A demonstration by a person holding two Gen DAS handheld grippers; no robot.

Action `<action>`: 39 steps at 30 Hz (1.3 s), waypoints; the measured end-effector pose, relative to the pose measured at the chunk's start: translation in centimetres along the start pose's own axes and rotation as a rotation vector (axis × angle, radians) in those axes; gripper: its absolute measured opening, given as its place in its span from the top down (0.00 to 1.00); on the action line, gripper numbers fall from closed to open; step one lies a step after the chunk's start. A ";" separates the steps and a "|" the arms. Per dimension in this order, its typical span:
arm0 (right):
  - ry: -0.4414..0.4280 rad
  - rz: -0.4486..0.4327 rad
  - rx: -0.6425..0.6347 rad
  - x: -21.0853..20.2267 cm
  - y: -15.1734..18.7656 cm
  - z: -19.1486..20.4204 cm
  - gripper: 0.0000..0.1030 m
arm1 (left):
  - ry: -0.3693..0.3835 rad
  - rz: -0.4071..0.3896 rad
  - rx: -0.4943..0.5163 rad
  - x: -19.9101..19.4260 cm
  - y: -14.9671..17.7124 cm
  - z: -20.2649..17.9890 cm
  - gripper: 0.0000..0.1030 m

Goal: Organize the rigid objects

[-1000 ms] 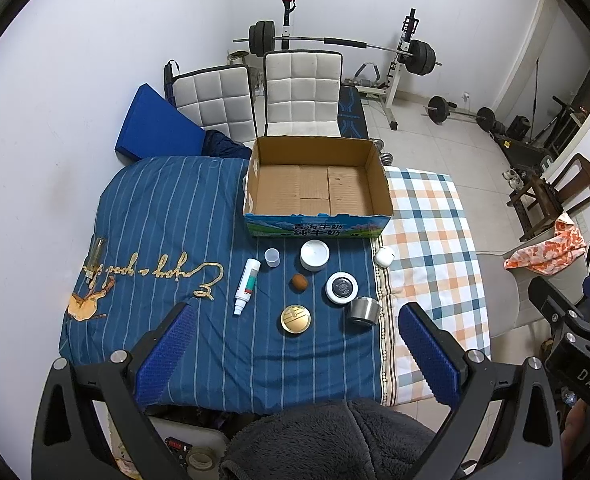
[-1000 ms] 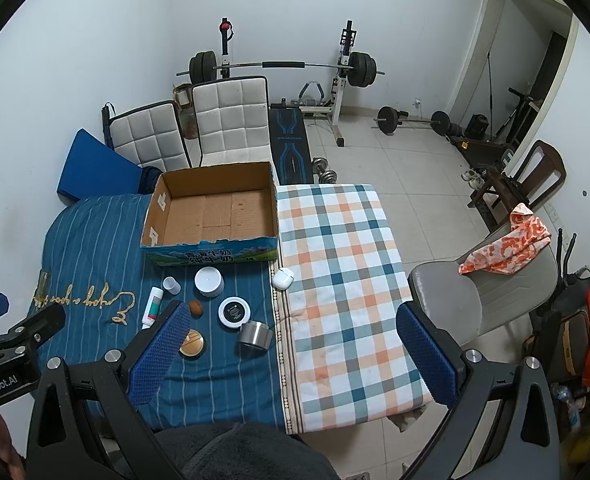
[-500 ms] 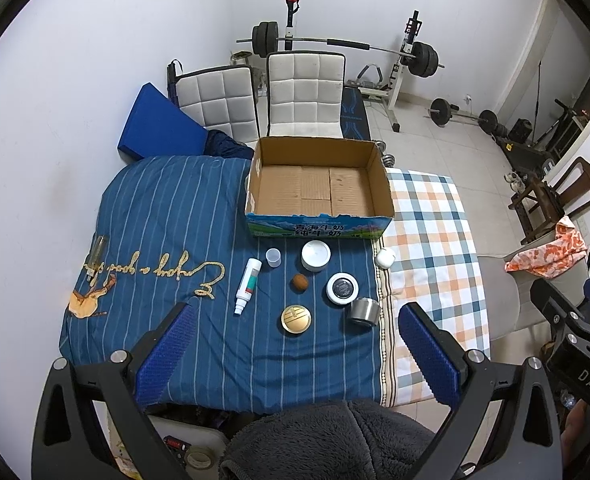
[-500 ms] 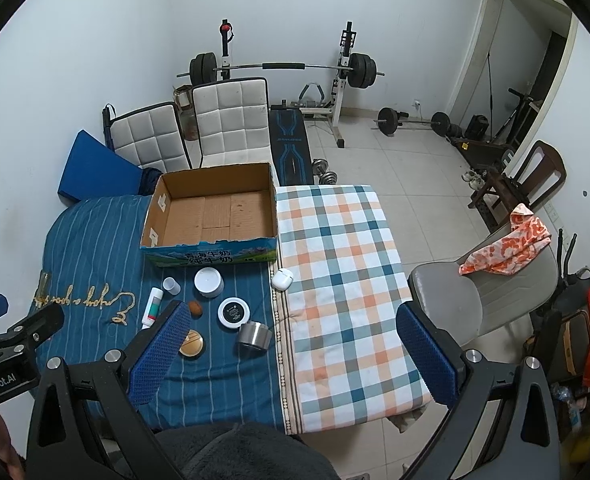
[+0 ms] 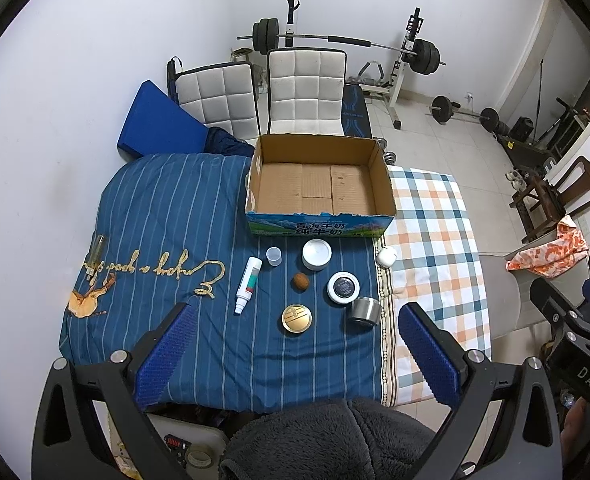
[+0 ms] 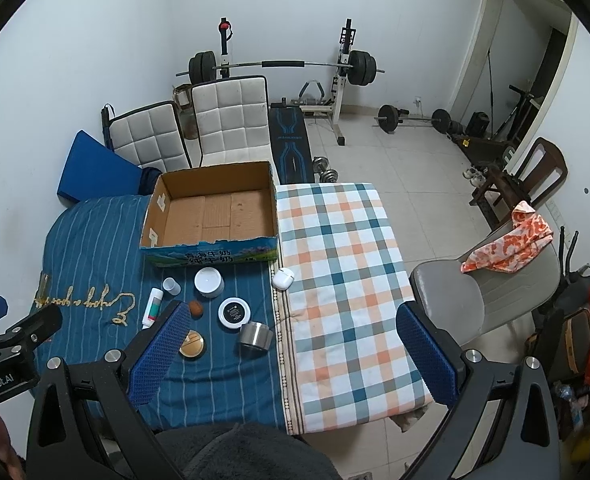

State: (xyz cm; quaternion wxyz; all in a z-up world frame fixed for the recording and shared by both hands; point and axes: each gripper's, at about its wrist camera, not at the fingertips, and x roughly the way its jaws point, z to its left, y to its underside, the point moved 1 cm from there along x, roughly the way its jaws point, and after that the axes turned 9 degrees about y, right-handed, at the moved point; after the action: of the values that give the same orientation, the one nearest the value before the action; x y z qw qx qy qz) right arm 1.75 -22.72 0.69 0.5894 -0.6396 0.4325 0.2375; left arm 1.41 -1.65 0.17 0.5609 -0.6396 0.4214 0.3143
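Observation:
An empty cardboard box sits on the blue striped cloth. In front of it lie a white tube, a small clear cup, a white jar, a brown nut-like ball, a black-and-white tin, a gold lid, a steel cup and a white earbud case. My left gripper hangs open above the table's near edge. High above the checked cloth, my right gripper is open too. Both hold nothing.
Two white padded chairs stand behind the table, with a barbell rack beyond. A grey chair with an orange cloth is at the right. A small glass bottle lies at the cloth's left edge.
Both views have shifted only slightly. Nothing on the table has moved, and both grippers remain open.

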 end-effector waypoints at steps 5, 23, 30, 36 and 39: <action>-0.003 0.034 0.004 1.7 0.0 0.1 0.00 | -0.007 0.040 -0.020 1.7 -0.2 0.8 0.00; -0.031 0.554 -0.052 31.3 7.1 8.7 0.00 | -0.057 0.456 -0.143 27.7 3.2 8.1 0.00; -0.030 0.727 -0.029 41.2 12.1 12.0 0.06 | -0.047 0.599 -0.181 37.3 7.0 9.3 0.00; -0.138 0.821 0.073 44.6 14.1 13.1 0.10 | -0.018 0.656 -0.206 41.5 8.8 8.9 0.00; -0.151 0.866 0.073 46.0 15.0 14.0 0.20 | -0.022 0.681 -0.204 42.7 9.5 8.9 0.00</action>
State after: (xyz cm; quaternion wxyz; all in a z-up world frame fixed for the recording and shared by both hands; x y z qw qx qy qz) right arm 15.75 -20.78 -47.63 0.4876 -0.3589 0.6246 0.4933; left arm 12.63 -1.06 -43.07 0.3617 -0.5118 0.5706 0.5306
